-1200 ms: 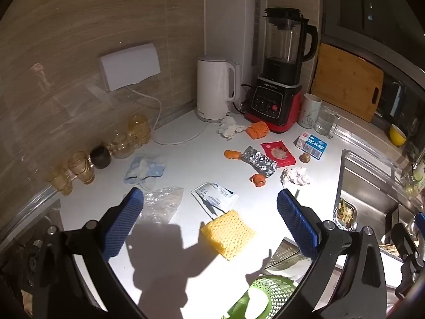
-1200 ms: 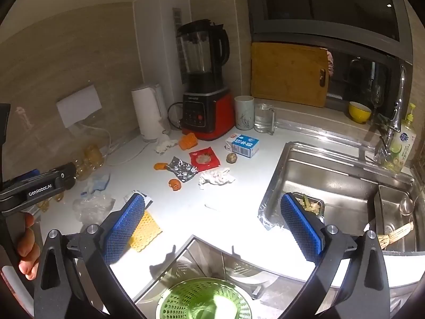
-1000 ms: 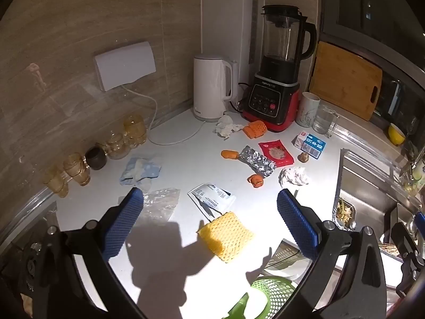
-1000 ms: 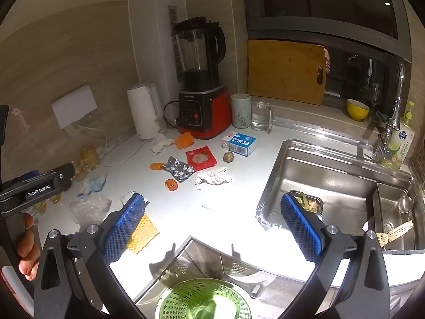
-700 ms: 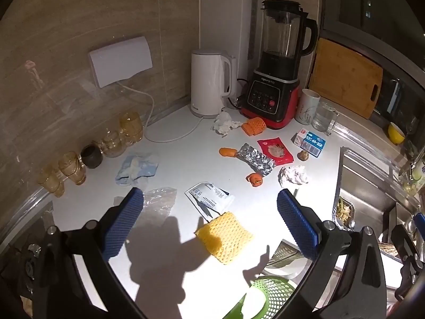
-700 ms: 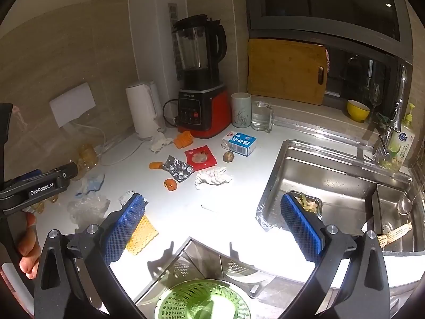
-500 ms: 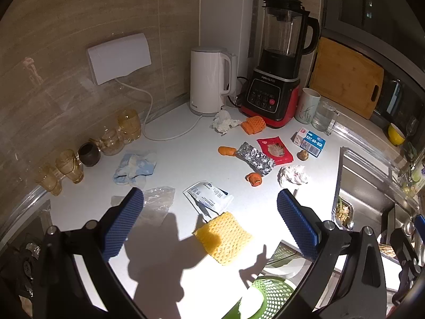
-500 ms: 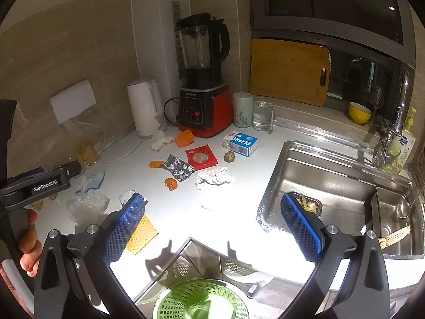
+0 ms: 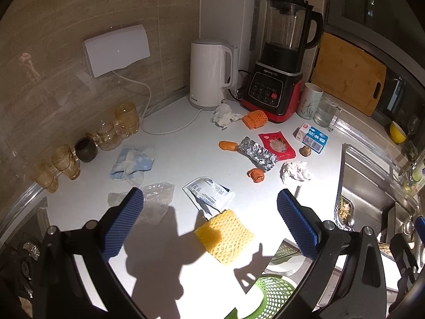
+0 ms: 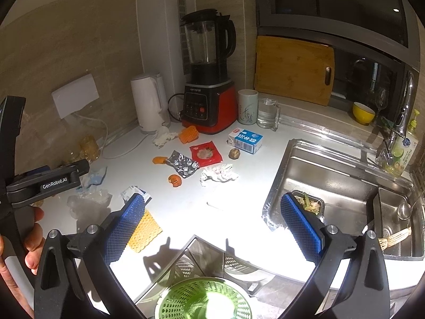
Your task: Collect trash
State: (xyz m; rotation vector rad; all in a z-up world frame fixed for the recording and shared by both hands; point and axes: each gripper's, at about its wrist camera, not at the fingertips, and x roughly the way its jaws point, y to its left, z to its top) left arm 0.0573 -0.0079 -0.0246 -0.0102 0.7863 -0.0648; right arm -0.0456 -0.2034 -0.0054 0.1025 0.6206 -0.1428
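Trash is scattered over the white counter (image 9: 172, 154): a yellow foam net (image 9: 225, 235), a white printed packet (image 9: 209, 191), clear plastic (image 9: 156, 199), a blue-white cloth (image 9: 131, 162), foil wrapper (image 9: 256, 152), red packet (image 9: 276, 145), orange peels (image 9: 256, 174), crumpled tissue (image 9: 294, 171) and a small milk carton (image 9: 310, 137). A green bin (image 10: 205, 299) sits below the counter edge. My left gripper (image 9: 209, 223) hovers open above the yellow net. My right gripper (image 10: 212, 226) hangs open over the counter's front corner; nothing is between its fingers.
A white kettle (image 9: 209, 79), red-black blender (image 9: 281, 58), mug (image 9: 309, 101) and glass jug (image 9: 325, 111) stand at the back. Amber glasses (image 9: 63, 159) line the left wall. The steel sink (image 10: 345, 186) lies right. A hand (image 10: 32, 239) holds the left gripper's handle.
Both views have drifted slightly; the counter items sit a little lower and nearer in the left wrist view. Both grippers stay open and nothing was picked up.
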